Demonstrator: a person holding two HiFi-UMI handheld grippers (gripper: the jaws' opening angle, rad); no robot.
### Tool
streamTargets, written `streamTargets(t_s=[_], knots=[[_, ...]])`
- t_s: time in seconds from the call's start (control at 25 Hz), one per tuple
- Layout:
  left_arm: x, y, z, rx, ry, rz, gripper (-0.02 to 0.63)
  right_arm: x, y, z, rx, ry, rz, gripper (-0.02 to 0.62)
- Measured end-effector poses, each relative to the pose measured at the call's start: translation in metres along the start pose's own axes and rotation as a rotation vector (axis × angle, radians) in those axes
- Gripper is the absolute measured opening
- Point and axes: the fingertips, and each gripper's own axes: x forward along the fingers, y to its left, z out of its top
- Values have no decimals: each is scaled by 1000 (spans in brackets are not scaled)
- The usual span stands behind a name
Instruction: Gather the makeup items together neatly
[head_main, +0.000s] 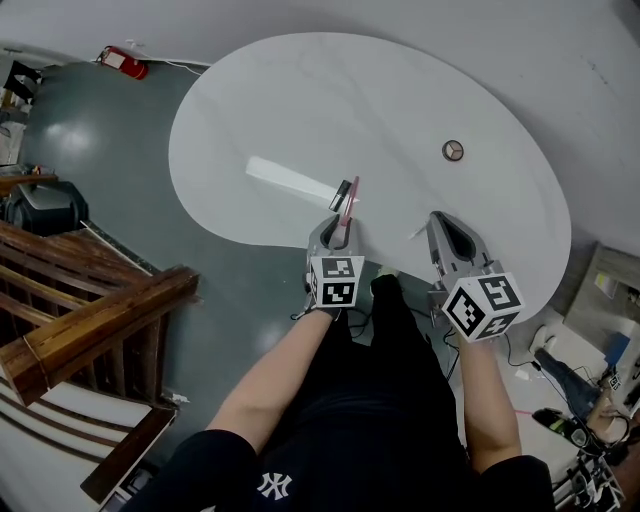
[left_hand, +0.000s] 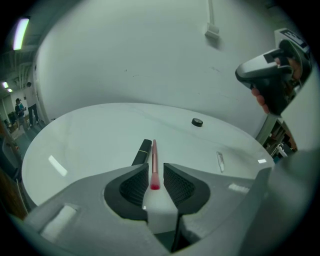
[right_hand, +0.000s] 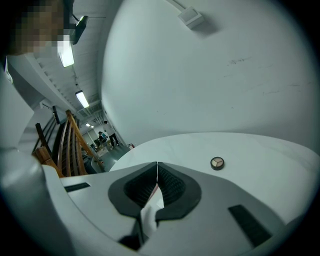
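On the white table (head_main: 300, 90) a thin pink makeup brush (head_main: 350, 203) (left_hand: 153, 152) lies beside a black tube (head_main: 341, 194) (left_hand: 141, 152), almost parallel and just apart. My left gripper (head_main: 340, 224) (left_hand: 155, 166) is open around the brush's near end, with a small gap at each pad. A round compact (head_main: 453, 150) (left_hand: 197, 122) (right_hand: 217, 163) sits farther back on the right. My right gripper (head_main: 436, 218) (right_hand: 157, 165) hovers near the table's front edge, shut with nothing in it. A small clear item (left_hand: 220, 161) lies between the grippers.
A wooden stair rail (head_main: 90, 310) stands to the left below the table. A red extinguisher (head_main: 125, 62) lies on the floor at the far left. Cables and gear (head_main: 580, 400) clutter the floor at the right. A wall rises behind the table.
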Motion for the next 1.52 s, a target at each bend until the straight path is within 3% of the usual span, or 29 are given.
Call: streamTargets(t_s=[0.12,0.48,0.84,1.16,1.52], knots=[[-7,-9,11,7,-28,-21,80,-5,2,3,-1,-15,-6,15],[-10,-65,31,130,-84,-142,80,-27,-5,10,3,-57,-38,15],[2,-126,19,239,-30,-274,80,-48,-26,2,29,-70,-74,15],[22,-162,-2,321,43,-310,92,-63,-56,-7,61,-67,-94,15],[39,-170,-9,354,108,-264,97,-69,-78,-13,84,-55,-86,15]])
